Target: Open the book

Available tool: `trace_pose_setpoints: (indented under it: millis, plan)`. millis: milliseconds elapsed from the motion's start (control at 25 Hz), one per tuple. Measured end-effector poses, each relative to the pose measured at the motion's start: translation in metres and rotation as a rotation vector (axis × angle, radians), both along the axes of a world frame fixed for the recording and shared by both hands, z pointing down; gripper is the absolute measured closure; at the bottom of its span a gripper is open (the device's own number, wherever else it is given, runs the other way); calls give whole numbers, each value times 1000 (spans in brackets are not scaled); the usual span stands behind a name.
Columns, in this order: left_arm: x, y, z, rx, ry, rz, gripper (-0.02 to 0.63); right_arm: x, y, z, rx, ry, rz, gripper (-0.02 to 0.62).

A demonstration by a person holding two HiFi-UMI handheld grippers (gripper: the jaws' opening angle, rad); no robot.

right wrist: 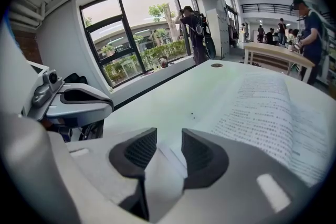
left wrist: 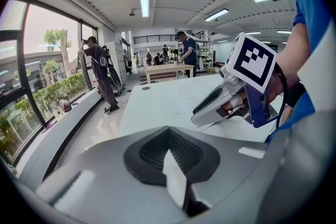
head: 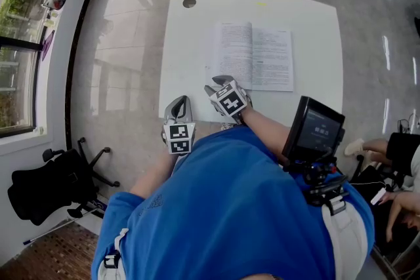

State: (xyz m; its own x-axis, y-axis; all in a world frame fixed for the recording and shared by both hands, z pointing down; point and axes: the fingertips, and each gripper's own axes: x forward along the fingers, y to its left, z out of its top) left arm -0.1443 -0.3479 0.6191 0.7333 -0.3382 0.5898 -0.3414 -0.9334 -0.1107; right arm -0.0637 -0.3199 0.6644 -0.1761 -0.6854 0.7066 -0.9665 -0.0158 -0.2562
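- A book [head: 252, 56] lies open and flat, 2 printed pages facing up, at the middle of a white table [head: 190, 36].
- The right gripper [right wrist: 169, 147] hovers at the book's near left corner, its jaws wide apart with nothing between them.
- The left gripper [left wrist: 170, 149] sits at the table's near edge, pads pressed together, empty.
- The opening looks done. It is best to lift the right gripper away cleanly, without snagging the left page.
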Motion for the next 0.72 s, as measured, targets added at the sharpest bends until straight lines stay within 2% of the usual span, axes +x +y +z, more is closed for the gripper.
trace_pose_setpoints:
  millis: [400, 720]
  plan:
    - [14, 9, 2, -30, 53, 67, 598, 14, 24, -23, 27, 64, 104, 456]
    - [49, 29, -2, -67, 100, 126, 600, 38, 63, -54, 70, 119, 205, 457]
